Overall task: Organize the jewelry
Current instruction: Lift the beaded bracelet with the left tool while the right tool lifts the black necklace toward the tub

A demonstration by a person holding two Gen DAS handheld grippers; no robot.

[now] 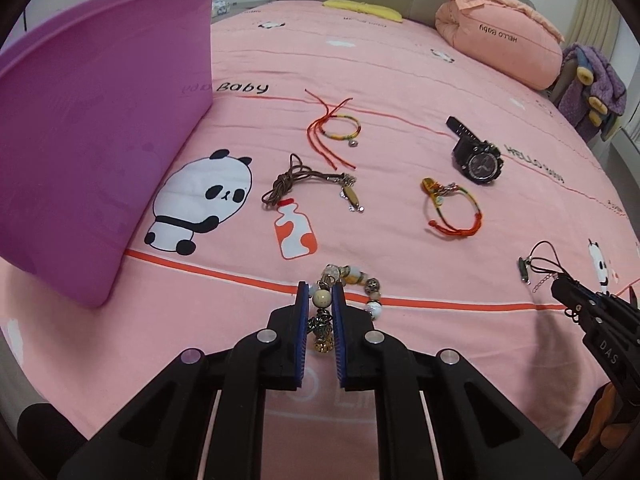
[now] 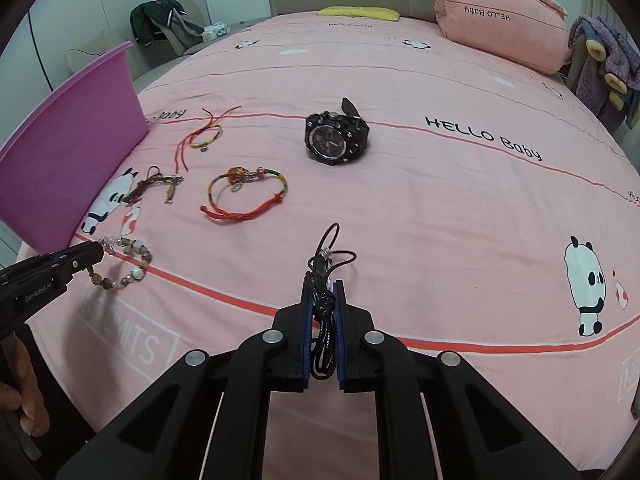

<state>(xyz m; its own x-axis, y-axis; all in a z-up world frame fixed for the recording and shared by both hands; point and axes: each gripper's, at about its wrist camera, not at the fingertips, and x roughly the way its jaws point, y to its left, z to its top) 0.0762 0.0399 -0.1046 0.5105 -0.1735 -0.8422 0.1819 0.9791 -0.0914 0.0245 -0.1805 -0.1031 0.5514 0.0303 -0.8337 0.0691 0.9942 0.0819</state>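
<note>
At the far left of the pink panda-print bed sheet (image 1: 400, 80) stands a tall purple plastic bin (image 1: 100, 120); only its outer wall shows, so what lies inside cannot be told. Just right of it, a brown cord necklace with a small metal pendant (image 1: 304, 184) lies bunched on the sheet, and beyond that a thin red-and-yellow braided string bracelet (image 1: 340, 130) rests with its loose ends spread. Nearer the front edge, the left tool (image 1: 320, 296) is clamped on a beaded bracelet of cream, grey and amber stones (image 1: 360, 284), with one pale round bead pinched between its blue pads and the rest of the loop lying on the sheet. To the right sits a red-and-green woven bracelet with a small charm (image 2: 244, 196), a closed loop apart from the others. Further back lies a chunky black wristwatch (image 2: 336, 136), its dial facing up. Farthest right, the right tool (image 2: 323, 296) is closed on a black cord necklace (image 2: 326, 280), whose strands run between the pads and whose loop rests on the sheet ahead.
</note>
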